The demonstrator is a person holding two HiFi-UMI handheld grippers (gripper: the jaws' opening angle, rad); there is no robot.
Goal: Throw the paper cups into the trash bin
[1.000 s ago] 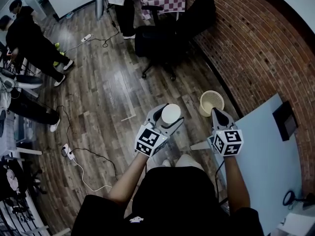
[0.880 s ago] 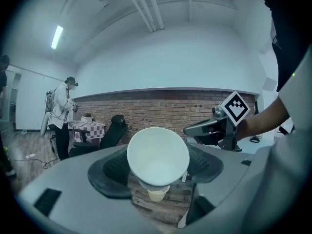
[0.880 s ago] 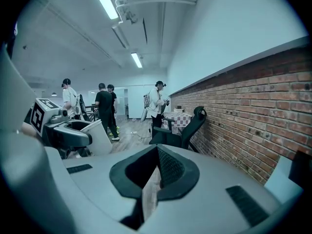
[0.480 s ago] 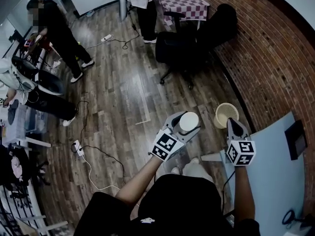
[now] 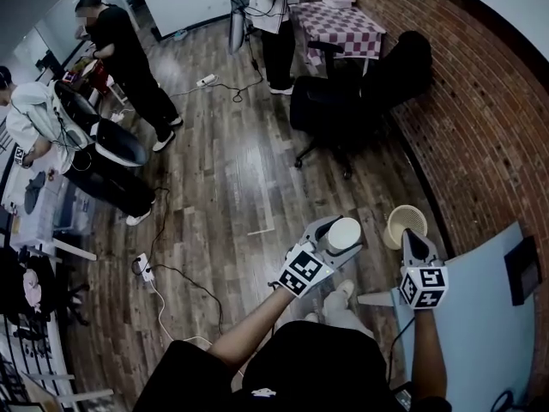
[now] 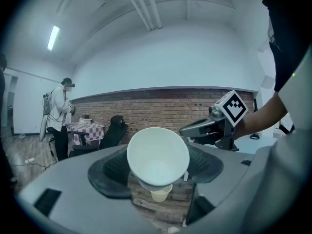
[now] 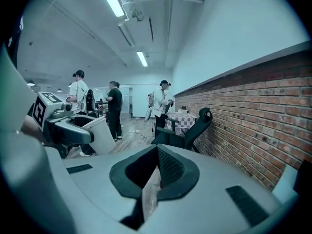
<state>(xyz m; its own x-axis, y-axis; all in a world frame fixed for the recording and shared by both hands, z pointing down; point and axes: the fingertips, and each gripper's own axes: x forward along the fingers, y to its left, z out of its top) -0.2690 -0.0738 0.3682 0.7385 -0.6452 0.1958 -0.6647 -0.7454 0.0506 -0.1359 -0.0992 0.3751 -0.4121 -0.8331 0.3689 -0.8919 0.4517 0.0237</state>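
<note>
Open wooden floor lies ahead and to your left; the brick wall closes off your right, and the corner of a pale table juts in beside your right arm. A black office chair stands further ahead along the wall, with 3 people and a trailing cable well off to the left.

The trash bin sits on the floor at the foot of the wall, mouth up, between the 2 grippers in the head view. The paper cup is up in the air, near the bin and to its left. Its long axis runs roughly along the left gripper's jaws, tilted – the mouth faces back toward you and the narrower base points away. In the left gripper view the bin shows just below that base.

Your left gripper is clamped on the cup, 1 jaw on each side of its wall. Your right gripper has its tips drawn together with nothing between them – it hangs just beside the bin's rim
</note>
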